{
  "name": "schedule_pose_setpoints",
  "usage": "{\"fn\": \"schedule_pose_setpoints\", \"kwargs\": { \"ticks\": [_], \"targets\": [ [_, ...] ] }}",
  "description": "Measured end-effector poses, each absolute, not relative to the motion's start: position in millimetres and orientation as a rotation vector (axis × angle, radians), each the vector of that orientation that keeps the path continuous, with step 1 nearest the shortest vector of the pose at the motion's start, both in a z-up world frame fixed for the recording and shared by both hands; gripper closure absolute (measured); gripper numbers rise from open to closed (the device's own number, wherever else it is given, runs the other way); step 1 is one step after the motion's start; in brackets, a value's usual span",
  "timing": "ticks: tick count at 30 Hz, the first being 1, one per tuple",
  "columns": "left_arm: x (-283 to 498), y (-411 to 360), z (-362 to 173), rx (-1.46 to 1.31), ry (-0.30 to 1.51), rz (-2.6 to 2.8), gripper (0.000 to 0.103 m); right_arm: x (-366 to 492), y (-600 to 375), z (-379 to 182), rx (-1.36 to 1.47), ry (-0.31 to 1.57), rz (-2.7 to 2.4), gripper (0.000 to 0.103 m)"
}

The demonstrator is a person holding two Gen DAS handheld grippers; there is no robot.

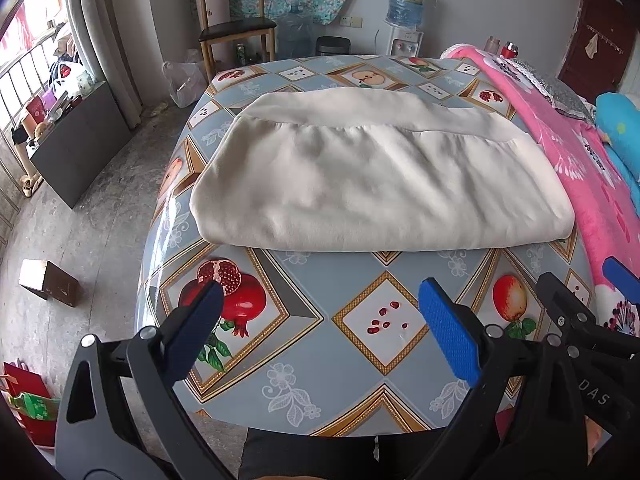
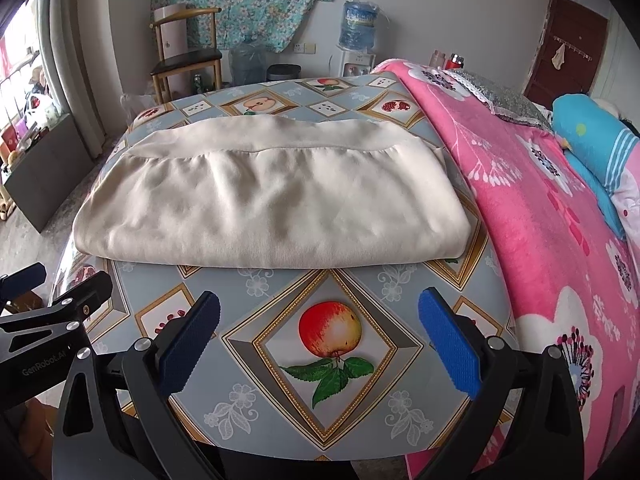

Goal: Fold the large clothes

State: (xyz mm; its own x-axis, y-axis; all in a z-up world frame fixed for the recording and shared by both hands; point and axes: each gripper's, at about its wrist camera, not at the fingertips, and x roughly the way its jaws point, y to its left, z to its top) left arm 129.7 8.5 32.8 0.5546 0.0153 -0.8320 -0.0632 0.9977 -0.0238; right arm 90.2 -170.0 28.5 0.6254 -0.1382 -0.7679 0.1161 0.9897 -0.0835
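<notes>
A cream garment [image 1: 360,176] lies folded into a wide flat bundle on the table [image 1: 360,344], its thick folded edge facing me and a stitched band along its far side. It shows the same way in the right wrist view, garment [image 2: 264,204] on table [image 2: 256,392]. My left gripper [image 1: 320,328] hovers open over the near table edge, short of the cloth, nothing between its blue pads. My right gripper [image 2: 318,334] is likewise open and empty, just to the right of the left one. The right gripper's black frame [image 1: 580,320] shows at the left view's right edge.
A bed with a pink flowered blanket [image 2: 560,220] and a blue pillow [image 2: 592,136] butts against the table's right side. A wooden chair [image 1: 236,28], water bottles and a dispenser [image 1: 406,12] stand beyond the far edge. A small box [image 1: 48,282] lies on the floor at left.
</notes>
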Motion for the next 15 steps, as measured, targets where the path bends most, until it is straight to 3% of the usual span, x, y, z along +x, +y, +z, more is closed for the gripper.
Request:
{"fn": "schedule_pose_setpoints", "kwargs": {
  "ticks": [15],
  "targets": [
    [129.6,7.8,33.2,-0.053,0.979,0.043,0.009,88.6,-171.1,33.1,-0.035,0.873,-0.151,0.006]
  ]
}}
